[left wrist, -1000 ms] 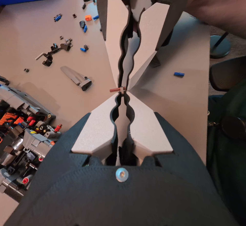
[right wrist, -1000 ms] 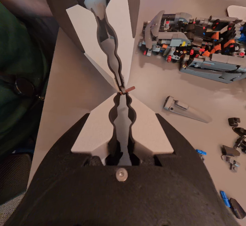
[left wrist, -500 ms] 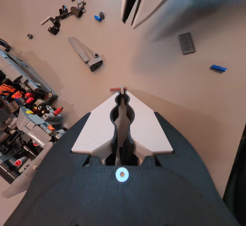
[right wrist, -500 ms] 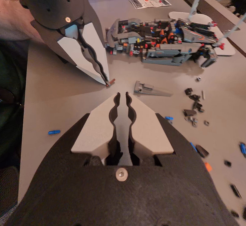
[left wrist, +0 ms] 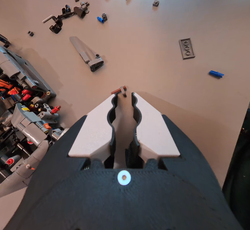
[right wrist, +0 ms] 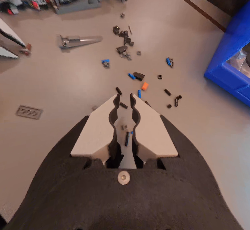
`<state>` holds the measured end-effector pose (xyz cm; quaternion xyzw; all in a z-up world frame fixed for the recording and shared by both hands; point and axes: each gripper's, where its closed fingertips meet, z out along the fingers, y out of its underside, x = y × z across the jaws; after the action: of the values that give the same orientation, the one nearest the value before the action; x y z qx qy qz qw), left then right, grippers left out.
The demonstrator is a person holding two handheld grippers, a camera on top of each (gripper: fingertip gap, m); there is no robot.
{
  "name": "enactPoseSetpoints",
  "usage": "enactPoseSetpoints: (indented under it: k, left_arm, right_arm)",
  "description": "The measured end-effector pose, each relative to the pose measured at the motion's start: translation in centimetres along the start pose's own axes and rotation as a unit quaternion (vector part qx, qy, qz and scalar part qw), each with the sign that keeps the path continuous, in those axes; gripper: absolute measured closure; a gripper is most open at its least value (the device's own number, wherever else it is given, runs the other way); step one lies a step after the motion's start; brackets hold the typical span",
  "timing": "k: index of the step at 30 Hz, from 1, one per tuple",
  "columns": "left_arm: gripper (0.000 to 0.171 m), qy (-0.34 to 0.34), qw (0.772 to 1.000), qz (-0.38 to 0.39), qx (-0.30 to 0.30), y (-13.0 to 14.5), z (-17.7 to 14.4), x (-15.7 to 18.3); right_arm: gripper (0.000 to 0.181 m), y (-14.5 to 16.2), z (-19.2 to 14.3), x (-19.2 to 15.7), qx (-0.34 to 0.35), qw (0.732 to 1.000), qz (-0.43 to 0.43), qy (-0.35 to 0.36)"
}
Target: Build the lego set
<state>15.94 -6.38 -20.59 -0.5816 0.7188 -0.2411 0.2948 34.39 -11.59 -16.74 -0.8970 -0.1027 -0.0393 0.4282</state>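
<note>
No brand mark or readable writing is showing on any piece in either view. The left gripper [left wrist: 123, 94] is hanging over the tan table [left wrist: 155, 88] with its jaws standing apart, and a brown axle carrying a small grey connector [left wrist: 119, 90] is sitting just beyond the fingertips, nearer the left finger; whether it is touching that finger cannot be told. To the left, the partly built grey lego model [left wrist: 23, 101] is lying along the table edge, and a grey wing panel [left wrist: 86, 53] is lying between it and the axle. One grey three-hole plate [left wrist: 187, 48] and one blue pin [left wrist: 216, 74] are lying well apart on the right.

The right gripper [right wrist: 124, 95] is hovering, jaws apart and empty, over scattered small parts: one orange piece [right wrist: 145, 86] and several black and blue pins. A blue bin [right wrist: 232, 55] is standing at the right.
</note>
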Motion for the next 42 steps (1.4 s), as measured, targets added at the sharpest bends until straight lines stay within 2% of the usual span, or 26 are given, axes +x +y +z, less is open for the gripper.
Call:
enactPoseSetpoints:
  k: [3,6,10,14,18,23,29,35,42]
  left_arm:
    - [0.151,-0.003,1.000,-0.003,0.002,0.2,-0.3,-0.2]
    - [0.150,-0.004,1.000,-0.003,0.007,0.3,-0.7,-0.3]
    - [0.149,0.001,1.000,-0.009,0.011,0.5,-1.1,-0.3]
    - [0.149,0.008,1.000,-0.012,0.012,0.7,-1.1,-0.3]
    - [0.149,0.011,1.000,-0.011,0.007,0.8,-0.8,-0.3]
    - [0.149,0.010,1.000,-0.015,0.007,0.8,-0.9,-0.4]
    - [0.150,0.010,1.000,-0.014,0.010,0.7,-1.1,-0.4]
    - [0.150,0.006,1.000,-0.014,0.010,0.9,-1.4,-0.3]
    - [0.150,0.001,1.000,-0.022,0.010,1.3,-1.9,-0.6]
  right_arm:
    - [0.167,-0.4,1.3,0.4,-0.017,1.000,-0.007,-0.009]
    - [0.166,0.6,2.1,1.9,-0.064,0.998,-0.017,0.007]
    - [0.168,1.2,-0.4,4.9,-0.048,0.997,0.042,0.037]
    - [0.167,4.4,-2.5,6.4,-0.083,0.991,0.102,0.037]
    - [0.167,5.8,-2.3,4.9,-0.112,0.989,0.101,-0.005]
    - [0.166,6.1,-1.4,3.2,-0.135,0.983,0.120,-0.036]
    - [0.164,6.4,-1.0,2.5,-0.155,0.977,0.145,-0.033]
    - [0.179,6.5,-0.5,2.8,-0.171,0.977,0.129,-0.010]
    - [0.179,6.0,-0.4,2.7,-0.146,0.980,0.133,-0.010]
